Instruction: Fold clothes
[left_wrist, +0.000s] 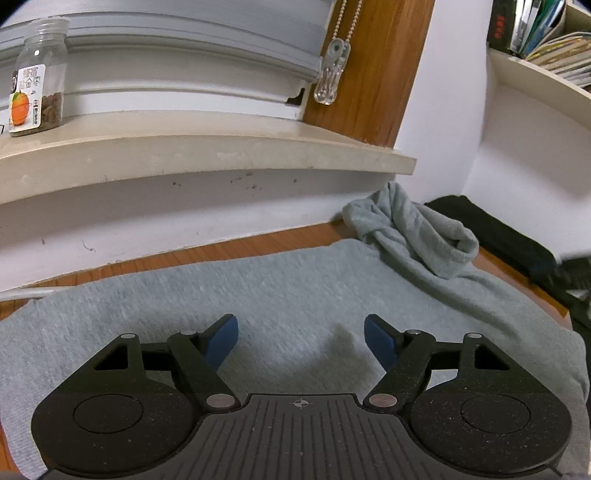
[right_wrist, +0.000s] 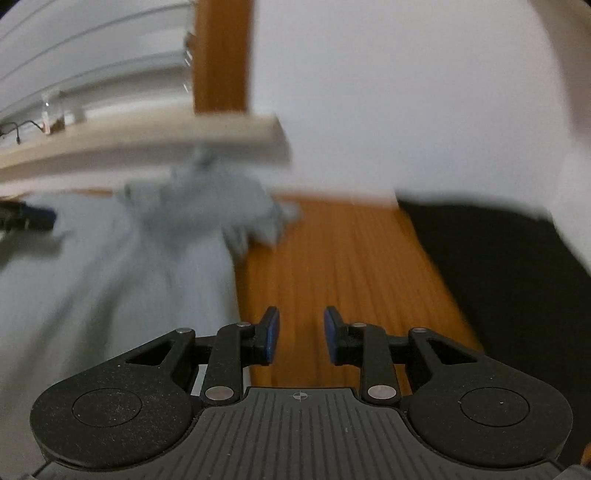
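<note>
A pale grey-green garment (left_wrist: 288, 291) lies spread flat on the wooden table (left_wrist: 258, 240), with a bunched sleeve (left_wrist: 413, 229) piled at its far right end. My left gripper (left_wrist: 301, 341) hovers over the flat cloth, jaws wide open, nothing between the blue pads (left_wrist: 225, 341). In the blurred right wrist view the same garment (right_wrist: 110, 266) fills the left side, its crumpled end (right_wrist: 221, 195) near the wall. My right gripper (right_wrist: 301, 332) is over bare wood (right_wrist: 332, 266) just right of the cloth's edge, jaws partly open with nothing between them.
A window sill (left_wrist: 207, 147) runs along the back with a labelled jar (left_wrist: 37, 81) on it. A blind-cord pull (left_wrist: 330, 77) hangs by a wooden frame (left_wrist: 373, 74). A black cloth (left_wrist: 491, 229) lies at the far right, also black cloth (right_wrist: 498, 266). A bookshelf (left_wrist: 543, 48) stands upper right.
</note>
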